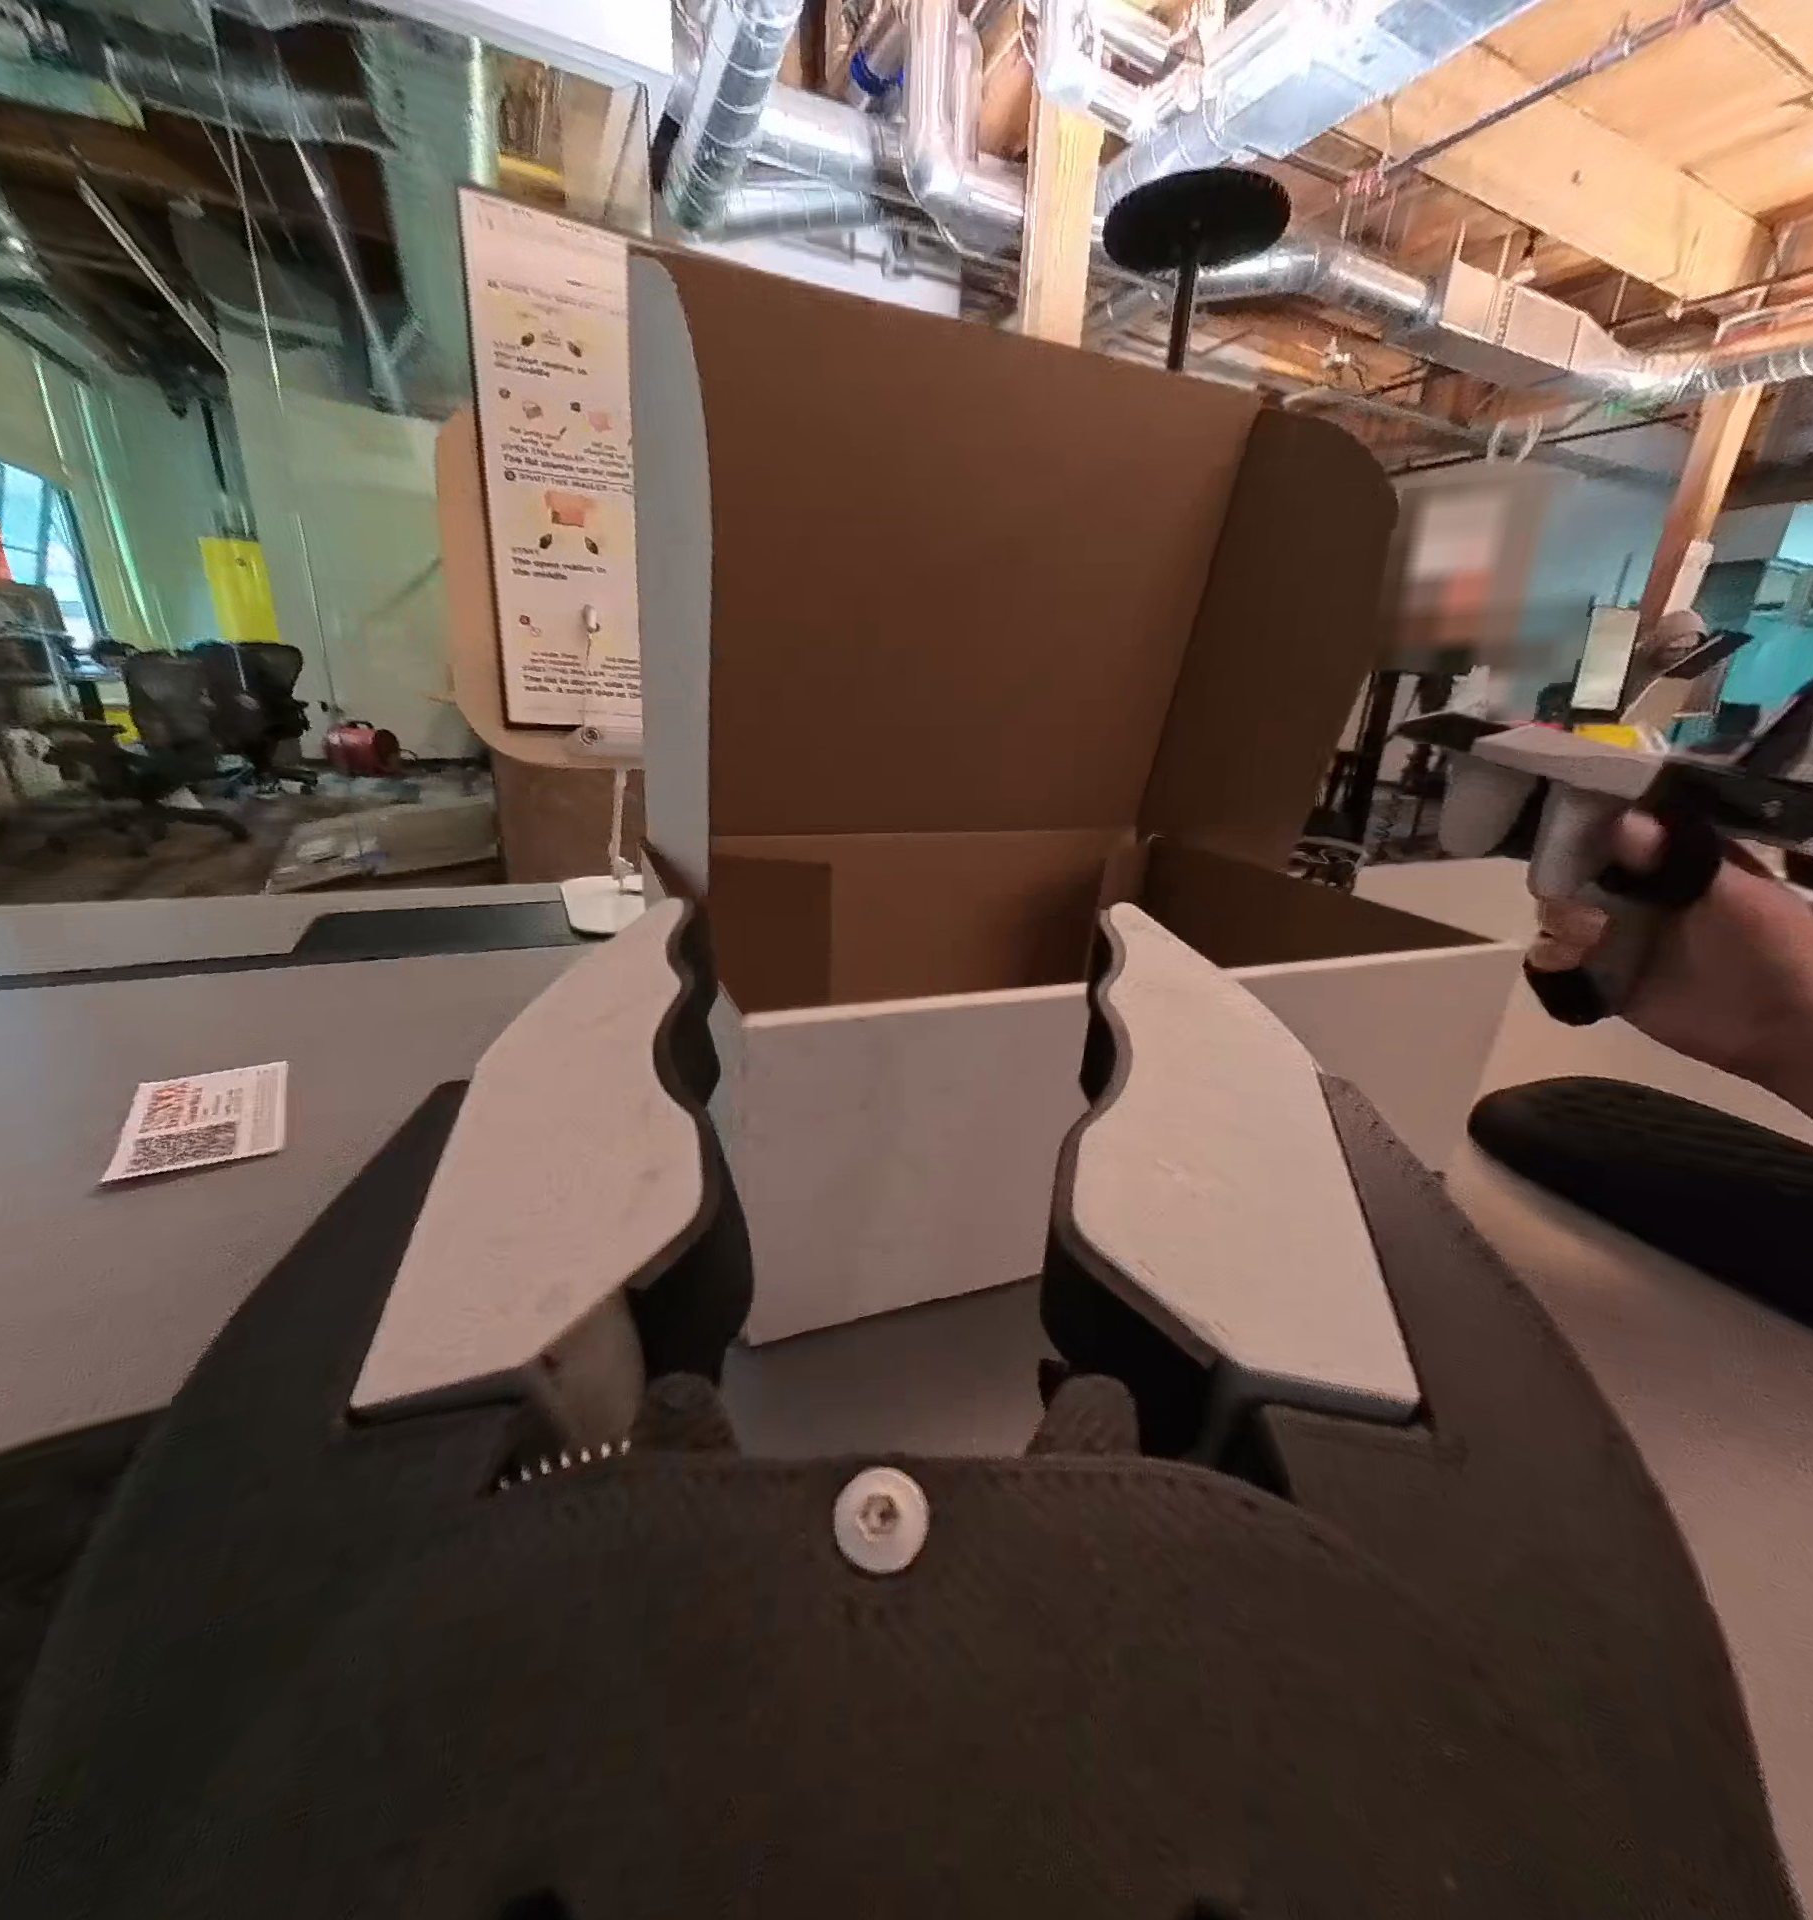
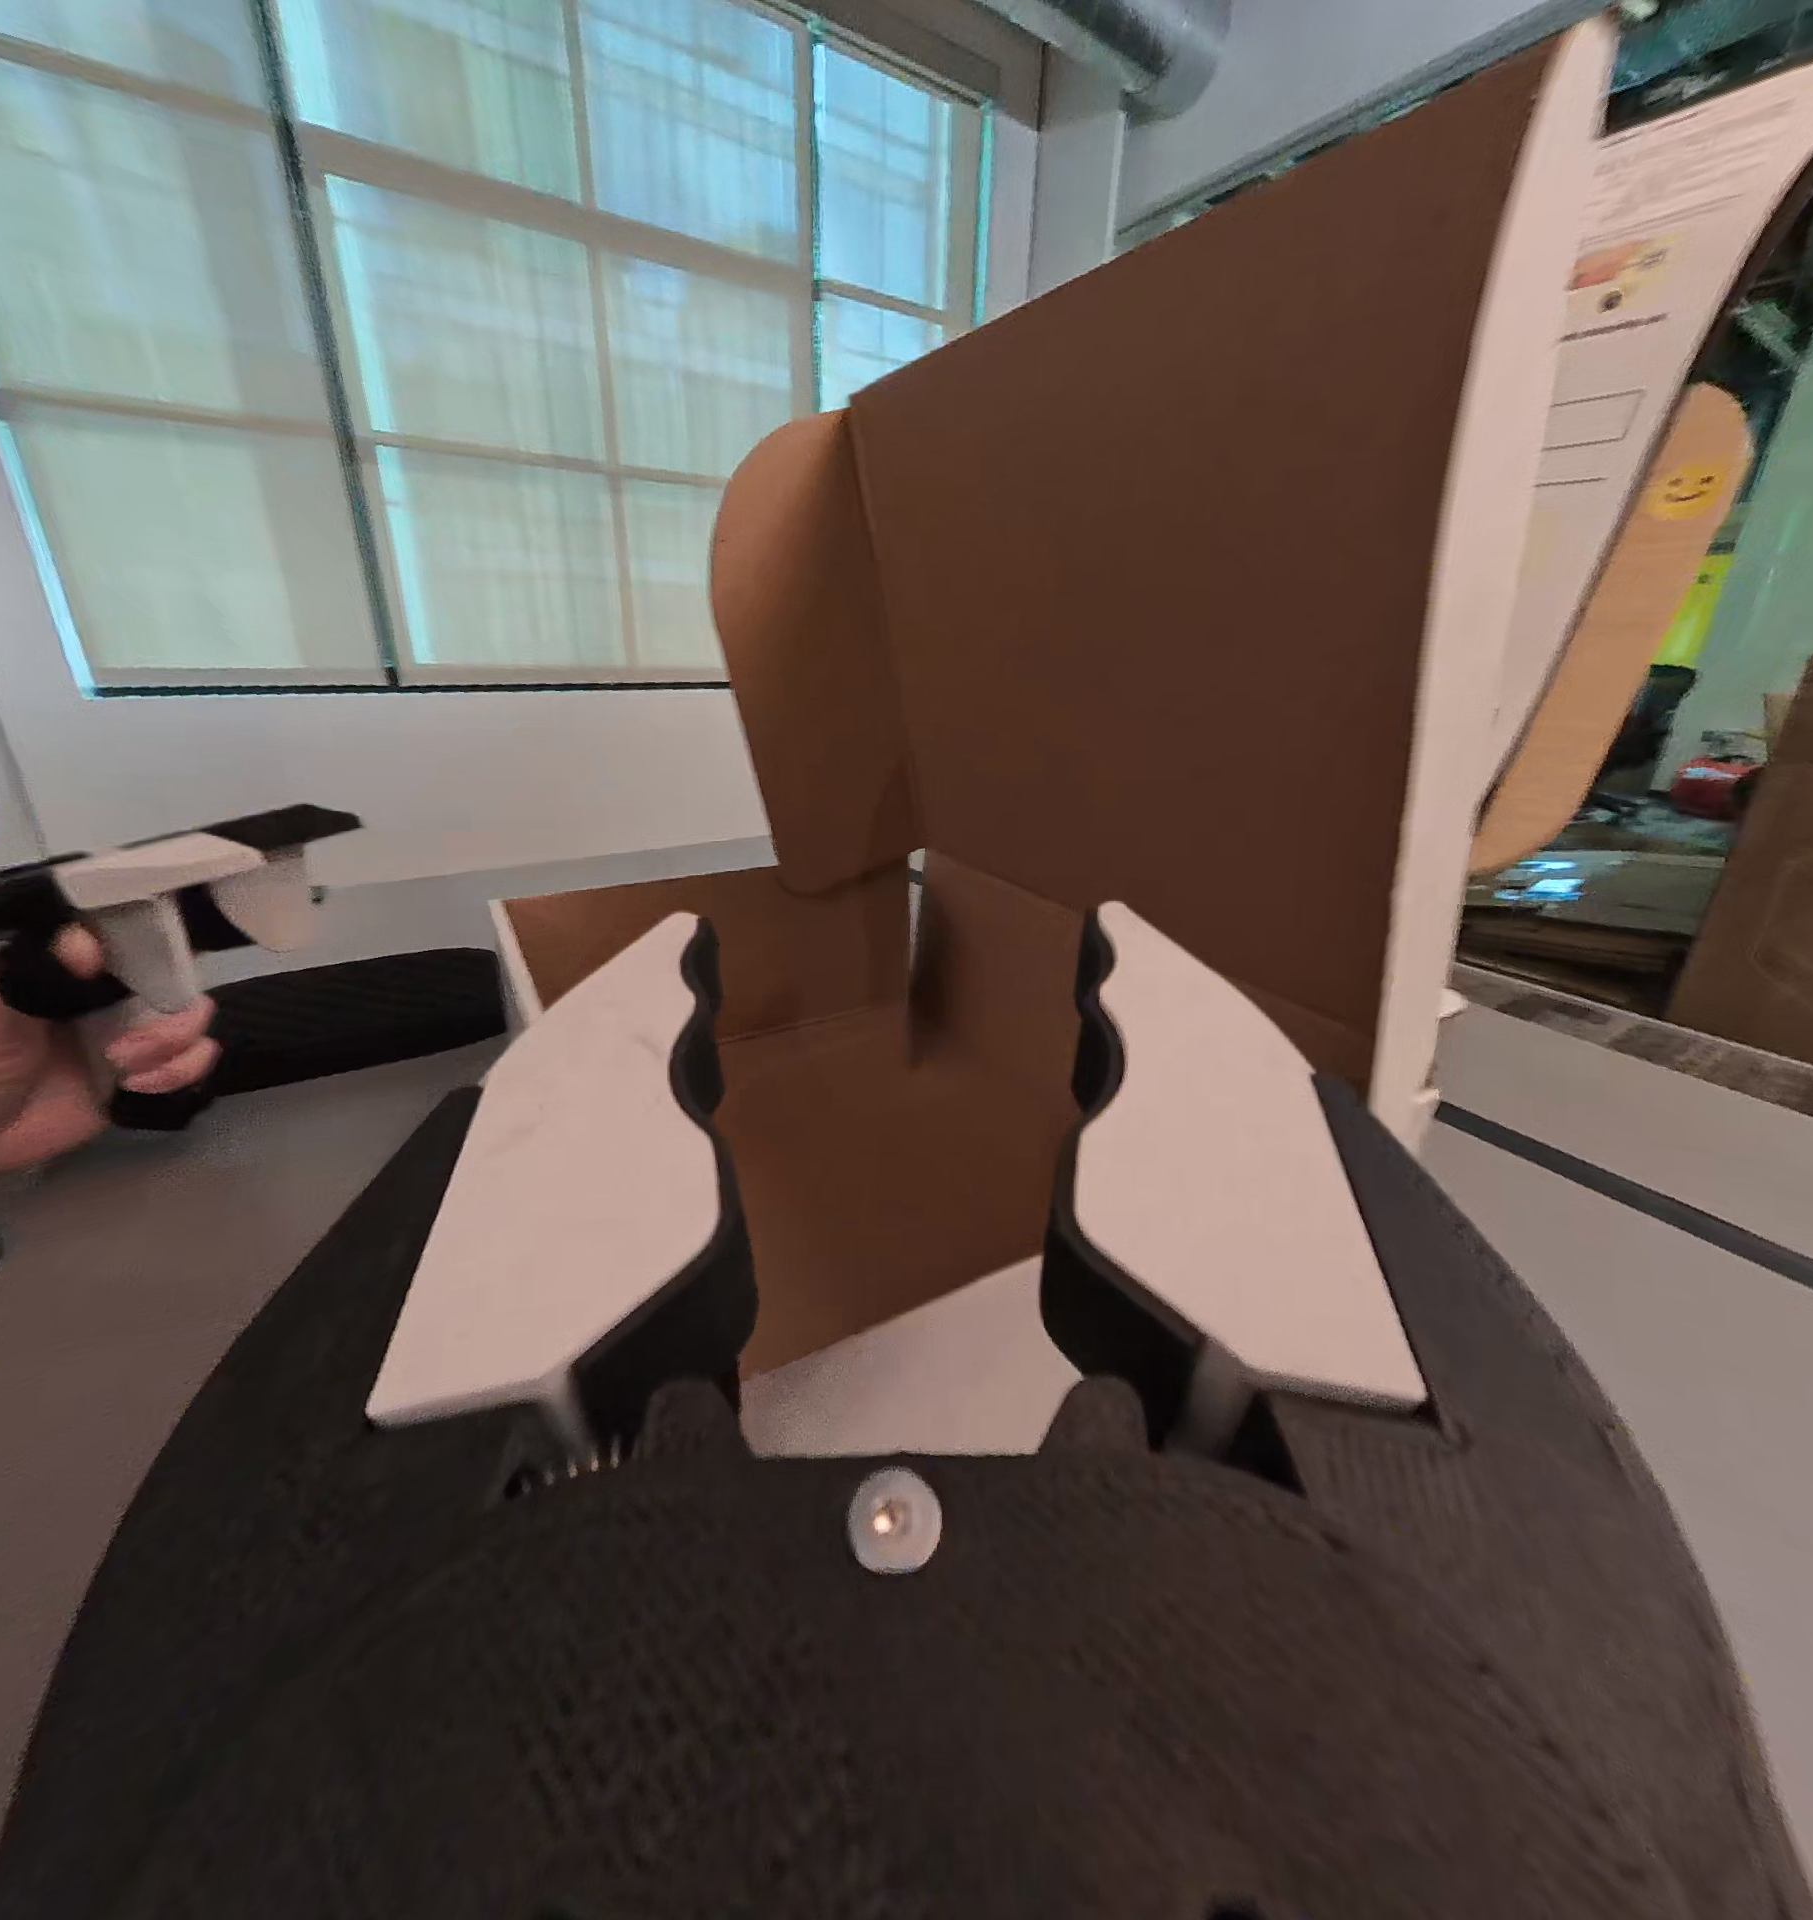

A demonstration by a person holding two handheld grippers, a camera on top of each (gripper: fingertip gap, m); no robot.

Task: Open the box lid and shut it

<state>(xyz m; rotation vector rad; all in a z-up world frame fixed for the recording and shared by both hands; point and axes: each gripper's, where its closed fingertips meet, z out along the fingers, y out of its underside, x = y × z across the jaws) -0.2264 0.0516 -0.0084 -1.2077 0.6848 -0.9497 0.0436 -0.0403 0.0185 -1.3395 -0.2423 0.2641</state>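
The box (image 1: pixel 912 1143) stands on the grey counter (image 1: pixel 206 1226), white outside and brown inside. Its lid (image 1: pixel 933 582) is raised upright on the far hinge edge, side flaps folded forward. The opening step therefore appears complete; shutting is not yet done.

My left gripper (image 1: pixel 897 966) faces the near wall of the box from just in front. Its fingers (image 1: pixel 569 1122) are spread and released, holding nothing. The left one lies close to the near-left corner; contact cannot be confirmed.

My right gripper (image 2: pixel 897 966) points into the box from the right side, over the rim. Its fingers (image 2: pixel 1224 1174) are likewise spread and empty.

Judgement: both tools stay clear of the lid so that it stands free. A printed card (image 1: pixel 201 1120) lies on the counter to the left, well apart from the work.
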